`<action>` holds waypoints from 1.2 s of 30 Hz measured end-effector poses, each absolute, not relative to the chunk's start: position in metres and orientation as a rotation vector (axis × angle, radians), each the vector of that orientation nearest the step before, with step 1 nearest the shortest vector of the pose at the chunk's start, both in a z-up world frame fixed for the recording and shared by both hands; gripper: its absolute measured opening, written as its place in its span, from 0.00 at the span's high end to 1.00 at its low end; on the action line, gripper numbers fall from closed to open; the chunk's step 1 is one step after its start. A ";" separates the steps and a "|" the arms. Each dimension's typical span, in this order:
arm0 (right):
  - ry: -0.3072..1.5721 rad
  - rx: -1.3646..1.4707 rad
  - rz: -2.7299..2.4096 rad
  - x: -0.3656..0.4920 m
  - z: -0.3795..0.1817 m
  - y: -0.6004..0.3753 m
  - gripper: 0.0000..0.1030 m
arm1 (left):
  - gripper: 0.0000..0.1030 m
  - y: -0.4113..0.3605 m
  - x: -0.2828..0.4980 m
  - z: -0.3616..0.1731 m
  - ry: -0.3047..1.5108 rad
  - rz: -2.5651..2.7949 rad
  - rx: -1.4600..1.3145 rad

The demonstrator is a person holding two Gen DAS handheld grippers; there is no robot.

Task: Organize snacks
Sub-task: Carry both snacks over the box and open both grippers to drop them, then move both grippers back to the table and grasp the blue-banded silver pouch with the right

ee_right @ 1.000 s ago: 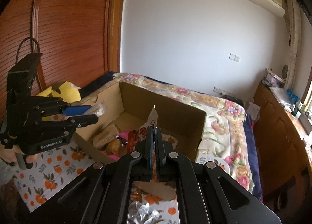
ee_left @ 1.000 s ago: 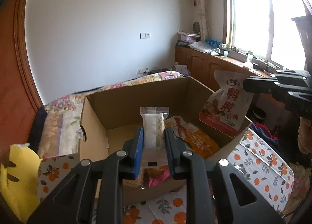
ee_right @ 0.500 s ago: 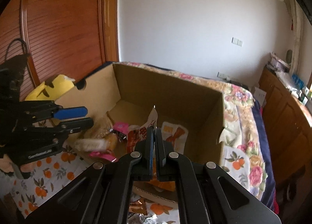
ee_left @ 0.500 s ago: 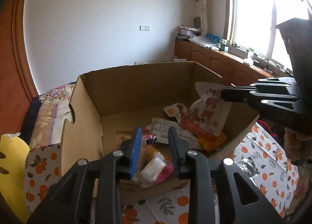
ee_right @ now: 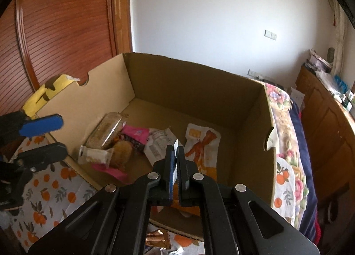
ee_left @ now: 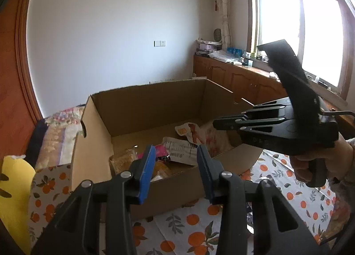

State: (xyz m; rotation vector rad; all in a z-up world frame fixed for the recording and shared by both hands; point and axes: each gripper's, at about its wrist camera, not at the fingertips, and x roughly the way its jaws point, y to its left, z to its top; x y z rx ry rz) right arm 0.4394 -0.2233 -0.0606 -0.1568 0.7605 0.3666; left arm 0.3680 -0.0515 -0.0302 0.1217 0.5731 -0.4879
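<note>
Left wrist view: left tool (ee_left: 175, 172) now gapes wide and empty, its white-wrapped snack bar (ee_right: 95, 157) dropped into the brown cardboard box (ee_right: 195, 82). Right tool (ee_right: 177, 174), pinched narrow, holds a white-and-red pouch (ee_left: 210, 137) low inside; release remains.

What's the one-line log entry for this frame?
left gripper: open, empty, over cardboard box | right gripper: shut on snack bag inside box
</note>
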 end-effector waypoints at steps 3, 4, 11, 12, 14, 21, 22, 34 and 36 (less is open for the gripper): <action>0.761 -0.151 0.365 0.439 -0.061 -0.225 0.97 | 0.62 -0.052 0.364 -0.027 0.560 -0.487 0.128; 0.761 -0.150 0.366 0.440 -0.061 -0.225 0.97 | 0.62 -0.053 0.362 -0.027 0.557 -0.487 0.130; 0.707 -0.137 0.376 0.426 -0.052 -0.228 0.97 | 0.61 -0.056 0.352 -0.027 0.552 -0.481 0.144; 0.698 -0.133 0.379 0.423 -0.049 -0.229 0.97 | 0.61 -0.056 0.351 -0.027 0.553 -0.479 0.145; 0.680 -0.128 0.389 0.414 -0.041 -0.232 0.97 | 0.61 -0.056 0.346 -0.026 0.552 -0.478 0.150; 0.646 -0.104 0.402 0.378 -0.023 -0.247 0.93 | 0.61 -0.060 0.320 -0.022 0.549 -0.476 0.164; 0.643 -0.102 0.400 0.373 -0.021 -0.250 0.92 | 0.61 -0.062 0.316 -0.021 0.552 -0.478 0.166; 0.722 -0.083 0.378 0.323 -0.063 -0.285 0.70 | 0.60 -0.075 0.279 -0.053 0.646 -0.506 0.133; 0.742 -0.092 0.384 0.321 -0.074 -0.288 0.64 | 0.60 -0.077 0.276 -0.061 0.667 -0.507 0.123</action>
